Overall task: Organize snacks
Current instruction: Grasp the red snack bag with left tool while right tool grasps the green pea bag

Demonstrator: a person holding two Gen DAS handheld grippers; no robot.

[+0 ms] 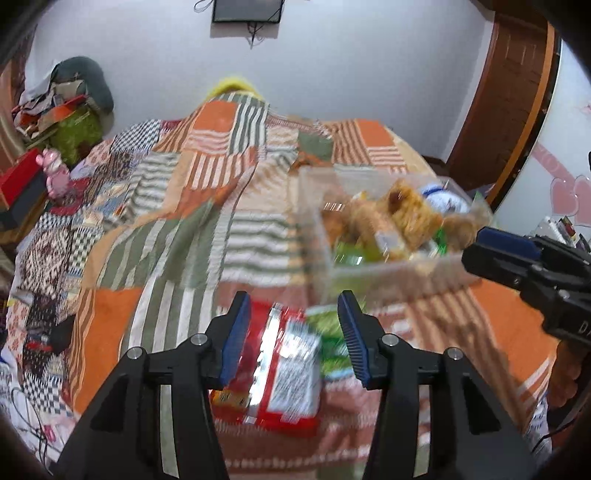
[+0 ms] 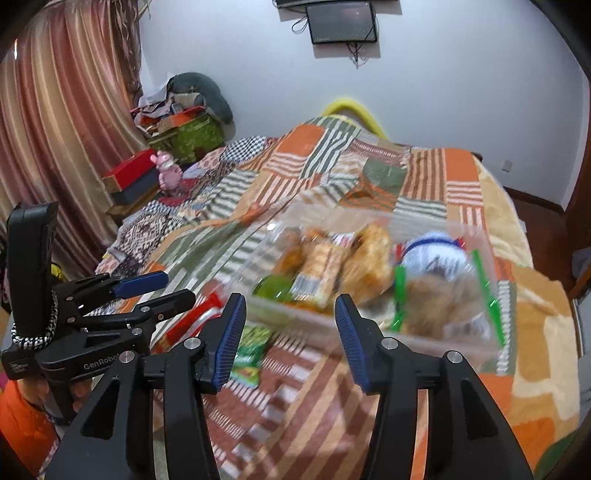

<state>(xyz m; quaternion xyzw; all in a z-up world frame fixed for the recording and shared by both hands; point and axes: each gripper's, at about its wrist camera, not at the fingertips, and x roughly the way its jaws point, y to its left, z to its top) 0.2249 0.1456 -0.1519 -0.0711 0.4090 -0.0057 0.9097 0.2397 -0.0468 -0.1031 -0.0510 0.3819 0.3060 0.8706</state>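
A clear plastic box (image 1: 391, 275) stands on the patchwork bedspread, filled with several snack packs, among them golden pastry packs (image 1: 406, 218) and a blue and white bag (image 2: 432, 251). In front of it lie a red snack packet (image 1: 284, 369) with a silver and white back and a green packet (image 1: 330, 341). My left gripper (image 1: 295, 336) hovers open over the red packet, whose pads are not pressing on it. My right gripper (image 2: 290, 339) is open with nothing between its fingers, just before the box's front wall (image 2: 443, 347). The green packet (image 2: 251, 350) lies by its left finger.
The bed (image 2: 461, 177) fills the view, with a wall and a mounted screen (image 2: 341, 22) behind. At its left side are a curtain (image 2: 62, 122), red and dark boxes (image 2: 129, 177), a pink toy (image 2: 168, 171) and a pile of clutter (image 2: 184, 122). A wooden door (image 1: 509, 107) is at the right.
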